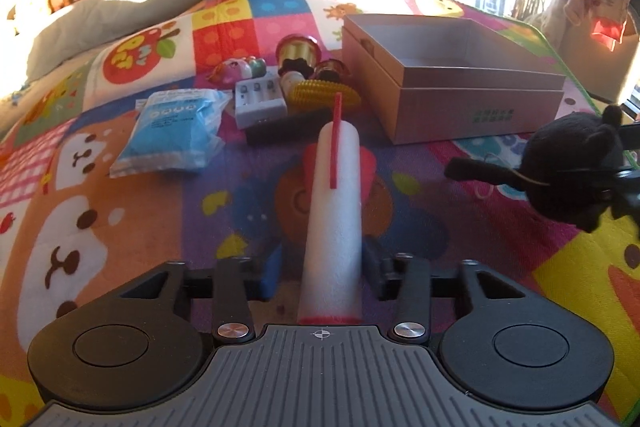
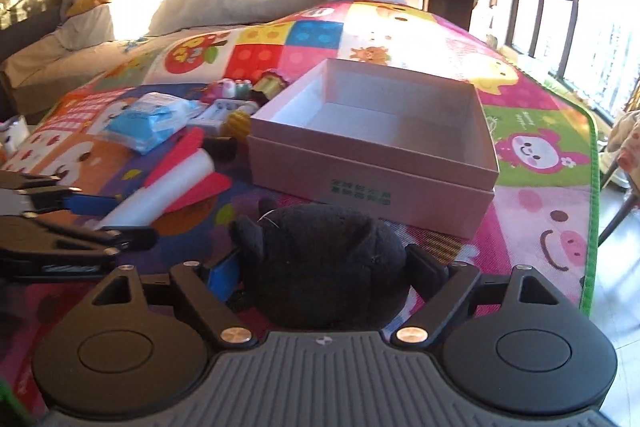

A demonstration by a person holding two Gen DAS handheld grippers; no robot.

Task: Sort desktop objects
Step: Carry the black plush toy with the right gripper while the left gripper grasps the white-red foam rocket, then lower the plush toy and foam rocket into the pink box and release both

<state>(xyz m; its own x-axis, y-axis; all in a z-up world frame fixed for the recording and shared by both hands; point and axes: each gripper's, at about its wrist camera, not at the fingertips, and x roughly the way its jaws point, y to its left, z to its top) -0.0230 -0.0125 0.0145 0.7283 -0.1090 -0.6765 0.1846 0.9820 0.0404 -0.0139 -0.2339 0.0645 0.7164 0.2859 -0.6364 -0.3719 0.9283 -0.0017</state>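
The white foam rocket with red fins [image 1: 334, 211] is clamped by its tail between the narrow-set jaws of the left gripper [image 1: 324, 275], its nose pointing toward the pile of small things at the middle of the colourful patchwork play mat [image 1: 120, 227]. The right gripper [image 2: 328, 275] has a black plush toy [image 2: 324, 259] between its widely spread jaws; the pads sit at the toy's flanks, and the soft body fills the gap, so I judge it held rather than merely straddled. The open pink cardboard box [image 1: 452, 83] stands toward the mat's far right side, just beyond the plush toy and empty as far as both views show.

Judging from this, both hands are loaded and the step in hand is carrying to the box. To do it well, lift each load clear of the near wall before moving across, since the rocket is long and its fins could catch the rim. Bring the rocket in lengthwise, low over the box floor, then part the jaws. Take the hands in one after the other, because they sit close together. The blue plastic packet [image 1: 176, 127], white battery charger [image 1: 260, 99] and yellow toy corn cob [image 1: 320, 95] remain on the mat left of the box.
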